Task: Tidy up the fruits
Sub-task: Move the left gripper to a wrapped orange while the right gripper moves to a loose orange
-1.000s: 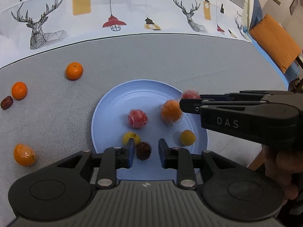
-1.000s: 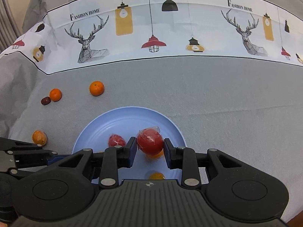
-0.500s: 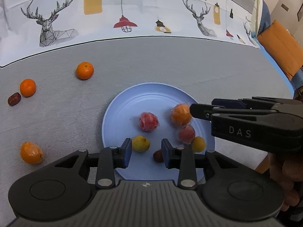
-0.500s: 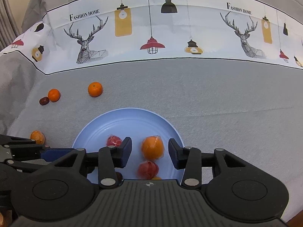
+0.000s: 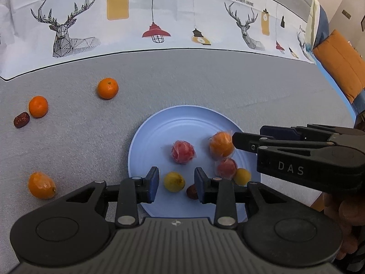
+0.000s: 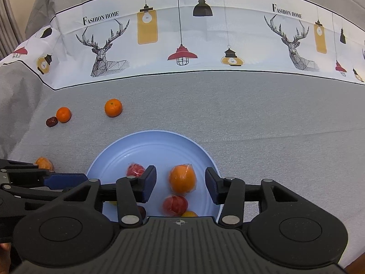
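Right gripper [image 6: 181,185] just opening, empty over blue plate [image 6: 150,146], left gripper [image 5: 175,184] parted, holding nothing.

Each fisheye camera sits just behind its own gripper's fingers, tilted steeply down, close over the round pale-blue plate [image 5: 146,146] on the grey tablecloth [image 6: 262,118]. The left view looks from the plate's left, the right view from its right; both share the plate and the deer-printed cloth border [image 5: 159,11].

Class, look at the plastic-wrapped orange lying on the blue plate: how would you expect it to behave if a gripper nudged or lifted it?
The wrapped orange looks round, so a nudge would probably roll it across the smooth blue plate. Its glossy film may let the pads slip.
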Demonstrator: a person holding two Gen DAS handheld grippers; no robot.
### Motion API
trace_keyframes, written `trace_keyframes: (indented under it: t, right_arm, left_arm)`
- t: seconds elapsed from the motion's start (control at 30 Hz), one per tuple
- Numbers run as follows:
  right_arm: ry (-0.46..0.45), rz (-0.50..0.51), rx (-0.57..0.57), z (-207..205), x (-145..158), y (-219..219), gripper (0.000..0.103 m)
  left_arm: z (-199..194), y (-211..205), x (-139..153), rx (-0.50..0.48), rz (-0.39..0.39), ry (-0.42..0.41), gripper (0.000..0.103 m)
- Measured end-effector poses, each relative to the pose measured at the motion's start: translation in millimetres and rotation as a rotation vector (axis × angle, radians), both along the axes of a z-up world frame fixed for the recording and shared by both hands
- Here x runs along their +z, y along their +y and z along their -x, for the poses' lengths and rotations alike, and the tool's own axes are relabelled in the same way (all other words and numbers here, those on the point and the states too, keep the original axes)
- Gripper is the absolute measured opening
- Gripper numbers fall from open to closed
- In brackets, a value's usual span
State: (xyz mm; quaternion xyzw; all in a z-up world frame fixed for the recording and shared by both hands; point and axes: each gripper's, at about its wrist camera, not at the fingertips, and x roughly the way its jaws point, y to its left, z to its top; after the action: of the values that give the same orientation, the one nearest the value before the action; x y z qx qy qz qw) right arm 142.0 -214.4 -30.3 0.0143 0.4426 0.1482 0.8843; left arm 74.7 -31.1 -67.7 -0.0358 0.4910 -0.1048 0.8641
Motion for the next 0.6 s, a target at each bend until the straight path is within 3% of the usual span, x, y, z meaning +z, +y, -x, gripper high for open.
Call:
trace_keyframes:
  t: [0.2, 0.33, 0.37, 0.4, 0.6]
  right_arm:
    - [-0.001, 0.001, 0.000, 0, 0, 0, 0.050]
    - [0.000, 0.001, 0.000, 0, 0, 1, 0.051]
    - [0.000, 0.001, 0.000, 0, 0, 1, 0.051]
    - [0.000, 0.001, 0.000, 0, 0, 1, 0.051]
    - [-0.001, -0.003, -0.003, 1, 1, 1, 0.053]
  left_arm:
    - [0, 2, 3, 0.017, -0.001, -0.010, 0.037]
    - [-3, 12, 7, 0.082, -0.021, -0.028, 0.038]
    - [-4, 18, 7, 0.116, -0.033, -0.026, 0.043]
    - [-6, 25, 7, 0.161, -0.049, -0.020, 0.055]
    - [-18, 83, 8, 0.475, -0.163, 0.034, 0.085]
